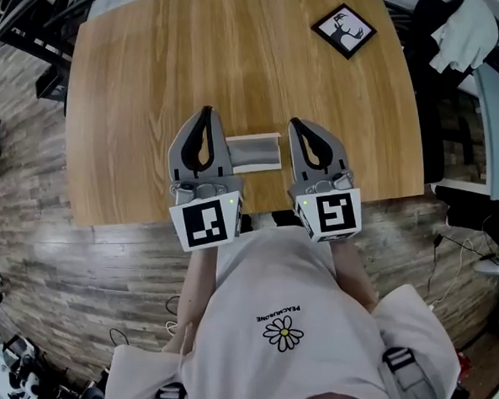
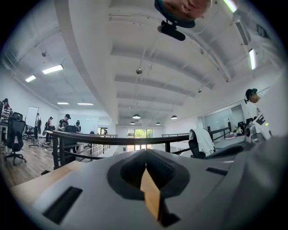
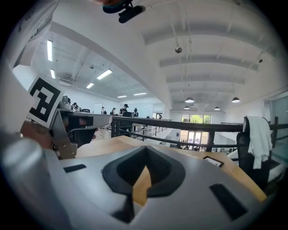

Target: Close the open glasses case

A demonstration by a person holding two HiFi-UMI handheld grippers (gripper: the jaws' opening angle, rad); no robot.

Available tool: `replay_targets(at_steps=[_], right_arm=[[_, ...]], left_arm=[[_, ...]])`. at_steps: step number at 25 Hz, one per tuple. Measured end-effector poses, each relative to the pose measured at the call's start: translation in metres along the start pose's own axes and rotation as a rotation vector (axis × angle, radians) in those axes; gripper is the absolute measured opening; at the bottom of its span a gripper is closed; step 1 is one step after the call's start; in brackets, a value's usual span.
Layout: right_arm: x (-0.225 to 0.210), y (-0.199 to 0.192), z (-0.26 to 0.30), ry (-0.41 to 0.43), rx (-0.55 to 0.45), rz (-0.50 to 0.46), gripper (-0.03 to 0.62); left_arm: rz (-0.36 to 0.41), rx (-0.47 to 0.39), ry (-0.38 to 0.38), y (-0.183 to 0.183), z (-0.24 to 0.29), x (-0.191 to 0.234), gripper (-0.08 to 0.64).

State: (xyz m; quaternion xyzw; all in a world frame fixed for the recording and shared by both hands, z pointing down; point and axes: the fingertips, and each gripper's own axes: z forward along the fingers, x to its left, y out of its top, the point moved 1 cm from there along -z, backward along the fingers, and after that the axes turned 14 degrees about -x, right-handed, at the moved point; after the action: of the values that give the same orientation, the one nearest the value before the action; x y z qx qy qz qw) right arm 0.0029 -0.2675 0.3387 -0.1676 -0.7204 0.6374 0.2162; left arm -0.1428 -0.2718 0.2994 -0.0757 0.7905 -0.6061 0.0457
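Note:
The grey glasses case (image 1: 255, 154) lies open on the wooden table (image 1: 224, 61), near its front edge, with its pale lid edge on the far side. My left gripper (image 1: 206, 113) hovers just left of the case and my right gripper (image 1: 295, 124) just right of it. Neither touches the case. Both point level, away from me. In the left gripper view the left gripper (image 2: 146, 150) has its jaws together with nothing between them. The right gripper view shows the right gripper (image 3: 146, 147) the same way. The case appears in neither gripper view.
A black picture frame (image 1: 344, 30) with a deer print lies at the table's far right, also seen as the picture frame (image 3: 212, 160). A chair with a white cloth (image 1: 466, 21) stands off the right edge. A black railing (image 3: 180, 126) runs beyond the table.

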Motion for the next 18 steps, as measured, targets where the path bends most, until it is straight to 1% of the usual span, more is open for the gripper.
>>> replay_targets(at_steps=[3,6,9,10,11,14,16,17,18], right_arm=[[-0.001,-0.005,0.0,0.007,0.008,0.024,0.006],[0.0,-0.006,0.002,0.016,0.012,0.029,0.006],[-0.001,-0.003,0.003,0.024,0.007,0.022,0.006],[-0.002,-0.002,0.002,0.024,0.005,0.023,0.006],[-0.003,-0.002,0.001,0.023,0.005,0.024,0.006],[-0.007,-0.005,-0.004,0.019,0.015,0.026,0.006],[-0.011,-0.009,-0.008,0.008,0.027,0.039,0.006],[-0.013,-0.011,-0.01,0.006,0.031,0.042,0.006],[-0.013,-0.012,-0.011,0.006,0.034,0.042,0.006]], left_arm=[[-0.007,0.035,0.0,-0.009,-0.003,0.0,0.017],[-0.005,0.049,0.004,-0.013,-0.001,0.001,0.017],[-0.008,0.072,-0.016,-0.022,0.002,-0.002,0.022],[-0.018,0.087,-0.032,-0.026,0.003,-0.005,0.05],[-0.034,0.105,-0.05,-0.031,0.005,-0.008,0.094],[-0.09,0.137,-0.096,-0.042,0.006,-0.017,0.135],[-0.15,0.146,-0.122,-0.049,0.005,-0.024,0.201],[-0.179,0.155,-0.13,-0.053,0.005,-0.027,0.224],[-0.196,0.169,-0.134,-0.059,0.004,-0.029,0.233]])
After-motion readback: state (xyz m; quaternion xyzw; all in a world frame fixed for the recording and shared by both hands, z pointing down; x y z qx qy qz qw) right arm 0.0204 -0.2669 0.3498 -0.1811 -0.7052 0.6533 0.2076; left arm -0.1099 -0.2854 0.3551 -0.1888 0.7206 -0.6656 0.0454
